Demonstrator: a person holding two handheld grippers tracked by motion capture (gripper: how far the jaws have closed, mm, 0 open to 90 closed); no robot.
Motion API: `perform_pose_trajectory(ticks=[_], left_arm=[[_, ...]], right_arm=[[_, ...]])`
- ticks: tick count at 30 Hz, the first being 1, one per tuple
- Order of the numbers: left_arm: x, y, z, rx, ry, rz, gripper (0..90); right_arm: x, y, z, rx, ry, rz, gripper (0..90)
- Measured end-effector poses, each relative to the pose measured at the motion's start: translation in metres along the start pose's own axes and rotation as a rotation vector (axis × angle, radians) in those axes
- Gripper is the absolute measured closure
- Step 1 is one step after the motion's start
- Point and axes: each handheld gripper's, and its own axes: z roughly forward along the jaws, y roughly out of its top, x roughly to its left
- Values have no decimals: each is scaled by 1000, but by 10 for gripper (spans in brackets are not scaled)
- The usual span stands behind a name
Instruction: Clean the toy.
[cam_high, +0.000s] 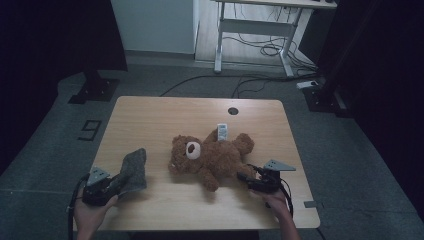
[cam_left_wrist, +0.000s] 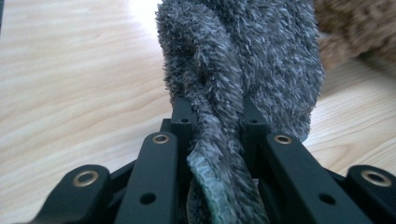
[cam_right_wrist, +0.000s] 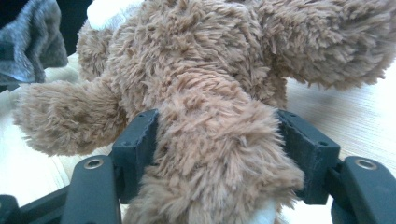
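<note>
A pale wooden table (cam_high: 150, 120) is seen from above in a dim room. A brown teddy bear (cam_high: 212, 156) lies near the middle of the table, its head toward the left of the high view and a white tag at its upper side.

At the lower left, the left gripper (cam_high: 116, 184) is held in the person's left hand (cam_high: 90, 212). Its jaws are pressed together on a grey fuzzy cloth (cam_high: 134, 170), which stands up from the jaws and is kept off the table at that end. In the left gripper view, the cloth (cam_left_wrist: 243, 70) is seen bunched into a fold and pinched tightly between the two black jaws, with the bear's fur at the upper right edge.

At the lower right, the right gripper (cam_high: 242, 176) is held in the right hand (cam_high: 276, 200). In the right gripper view, one plush limb of the bear (cam_right_wrist: 210, 154) is clasped between the jaws, which stand fairly wide around it; it is probably a leg, though the close view makes this hard to confirm. The cloth (cam_right_wrist: 32, 42) appears at the upper left there, well apart from the bear.
</note>
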Motion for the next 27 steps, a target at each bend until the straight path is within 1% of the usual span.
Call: perform_pose_trajectory(ticks=[2,4,5,6,8,12,14,16,18,19,20,22,25,27], left_arm=[[6,-1,5,15,13,-10,724],[11,-2,13,45,34,-12,721],[13,-4,17,57,54,-15,720],[14,-6,19,69,59,-14,719],[16,-9,23,86,56,-18,714],[17,-14,28,113,60,-16,683],[18,-14,29,115,60,-22,639],[18,-12,28,100,68,-47,523],[19,-9,27,88,61,-51,418],[19,-7,25,80,57,-45,366],[18,-6,24,70,58,-41,335],[17,-2,20,52,58,-27,287],[15,3,13,40,52,-3,250],[14,5,10,26,53,1,228]], right_arm=[[0,0,0,-4,1,1,346],[0,0,-1,-6,4,-2,346],[0,0,-1,-5,11,-7,346],[1,0,-2,-13,18,-8,346],[1,1,-4,-18,27,-8,344],[-1,1,-5,-23,23,-2,344],[-1,1,-6,-27,21,-3,344],[-1,1,-6,-31,20,-4,344],[-1,1,-7,-33,18,-4,344],[-1,1,-7,-34,18,-3,344],[-1,1,-7,-35,18,-3,344],[-1,1,-7,-37,18,-2,344],[-2,1,-7,-36,19,-1,344],[-2,1,-8,-36,17,0,344]])
